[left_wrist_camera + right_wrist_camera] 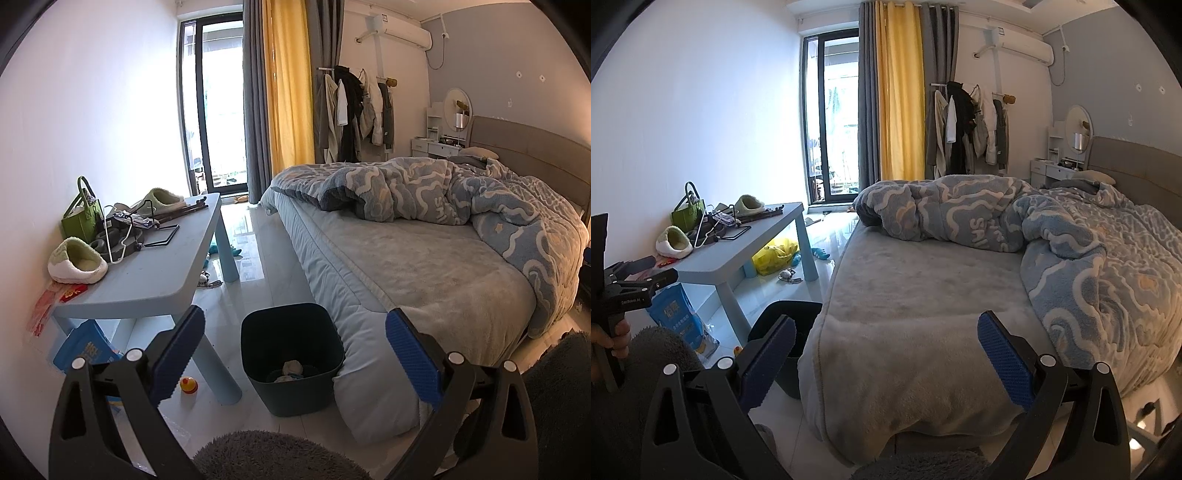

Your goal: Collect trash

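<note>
At the bottom of the left wrist view, left gripper (294, 356): its two blue-padded fingers stand wide apart and hold nothing.
Bottom of the right wrist view, right gripper (886, 360): also spread wide and empty, above the corner of the bed (916, 332).
Trash bin (291, 354): dark, square, lower centre of the left view between the fingers, on the white floor, touching the side of the bed; in the right view only its rim shows at lower left, behind the left finger.
Trash in the bin (292, 368): pale crumpled pieces lie at the bottom.
Blue table (147, 273): left of the bin, against the white wall; it carries two green slippers (78, 265), a green bag (82, 218) and hangers.
Under the table: a blue package (88, 350), a small yellow and red toy (188, 386), and in the right view a yellow plastic bag (775, 256).
Blanket (461, 206): blue with white waves, piled at the upper right on the bed.
Left edge of the right view: a hand (613, 338) holds the other tool's handle.
</note>
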A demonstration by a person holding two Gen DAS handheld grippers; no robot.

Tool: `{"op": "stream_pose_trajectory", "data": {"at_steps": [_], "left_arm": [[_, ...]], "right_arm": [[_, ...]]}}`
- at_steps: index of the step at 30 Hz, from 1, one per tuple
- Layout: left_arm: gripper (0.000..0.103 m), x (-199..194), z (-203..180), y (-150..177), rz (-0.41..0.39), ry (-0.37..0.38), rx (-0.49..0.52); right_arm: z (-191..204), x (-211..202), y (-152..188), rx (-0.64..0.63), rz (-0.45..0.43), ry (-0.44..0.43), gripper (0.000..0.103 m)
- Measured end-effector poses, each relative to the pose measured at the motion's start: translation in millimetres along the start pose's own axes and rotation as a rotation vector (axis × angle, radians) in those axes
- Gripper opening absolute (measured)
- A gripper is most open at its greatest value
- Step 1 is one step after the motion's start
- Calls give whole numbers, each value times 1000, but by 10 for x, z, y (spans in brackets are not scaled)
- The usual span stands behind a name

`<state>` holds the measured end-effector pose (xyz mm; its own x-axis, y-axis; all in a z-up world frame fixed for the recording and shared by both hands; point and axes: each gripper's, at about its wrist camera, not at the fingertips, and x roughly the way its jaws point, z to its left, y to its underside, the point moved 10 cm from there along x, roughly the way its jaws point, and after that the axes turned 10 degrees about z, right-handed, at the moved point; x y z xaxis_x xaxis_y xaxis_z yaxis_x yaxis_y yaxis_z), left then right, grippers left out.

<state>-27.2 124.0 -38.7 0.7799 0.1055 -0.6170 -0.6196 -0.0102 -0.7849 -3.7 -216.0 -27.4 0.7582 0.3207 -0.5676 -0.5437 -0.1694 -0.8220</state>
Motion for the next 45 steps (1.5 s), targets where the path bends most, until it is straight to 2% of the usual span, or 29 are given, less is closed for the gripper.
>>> {"op": "stream_pose_trajectory", "data": {"at_steps": [45], "left_arm": [[100,18,37,23,3,3,-18]], "right_arm": [[-29,-7,-23,-15,6,-7,100]]}}
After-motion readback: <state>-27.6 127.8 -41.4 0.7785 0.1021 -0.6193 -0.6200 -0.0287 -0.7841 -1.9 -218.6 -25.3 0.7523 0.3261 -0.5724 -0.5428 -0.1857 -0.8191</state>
